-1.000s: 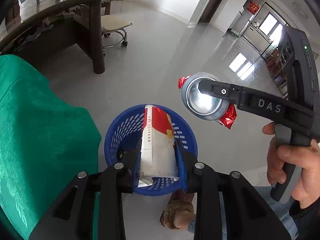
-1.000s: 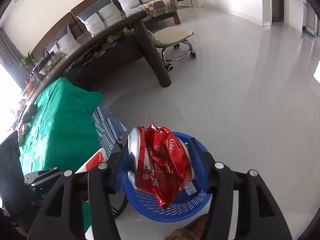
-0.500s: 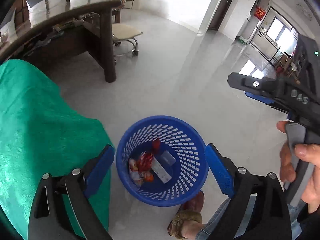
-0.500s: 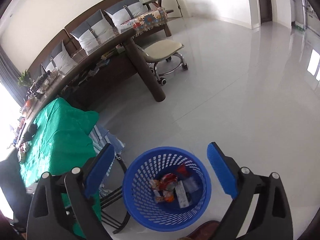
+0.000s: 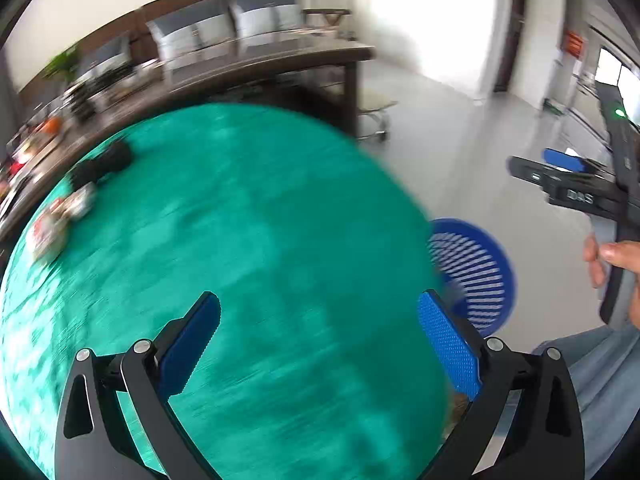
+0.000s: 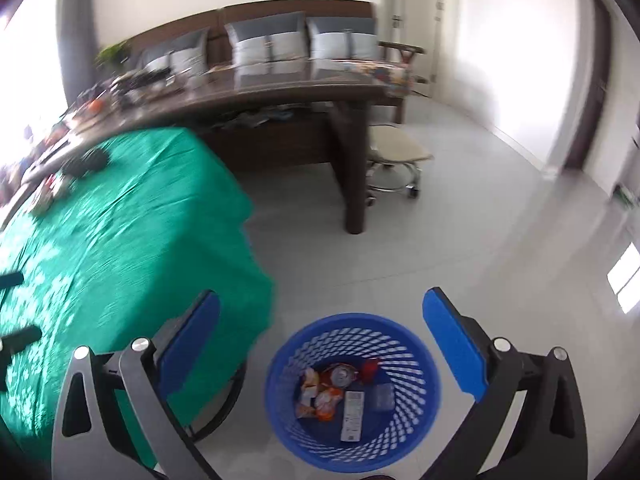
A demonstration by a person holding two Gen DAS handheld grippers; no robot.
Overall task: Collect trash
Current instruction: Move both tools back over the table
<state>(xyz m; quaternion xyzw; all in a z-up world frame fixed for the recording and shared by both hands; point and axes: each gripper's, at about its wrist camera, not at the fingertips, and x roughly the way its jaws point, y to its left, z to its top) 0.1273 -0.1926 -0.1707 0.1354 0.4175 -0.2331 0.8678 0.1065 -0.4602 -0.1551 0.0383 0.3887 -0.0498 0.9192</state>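
My right gripper (image 6: 322,296) hangs above the blue basket (image 6: 416,364), its jaws opening wide with nothing between them. In the basket lie a crushed red can (image 6: 342,376), a white carton (image 6: 352,412) and snack wrappers (image 6: 320,396). My left gripper (image 5: 320,300) is over the green-covered table (image 5: 260,240), jaws also opening and empty. That view is blurred by motion. Small pieces of trash (image 5: 52,224) and a dark object (image 5: 104,164) lie at the table's far left. The basket (image 5: 472,264) stands on the floor just right of the table.
A dark wooden desk (image 6: 300,92) with clutter stands behind the green table (image 6: 120,232), and a wheeled stool (image 6: 394,148) beside its leg. A sofa with cushions (image 6: 264,46) lines the wall. A hand (image 5: 608,256) holds the right gripper; a jeans leg (image 5: 592,364) is below.
Both grippers let go: the carton and the crushed can dropped into the basket. Both jaws opened wide, and the left gripper swung left over the green table while the right one rose.
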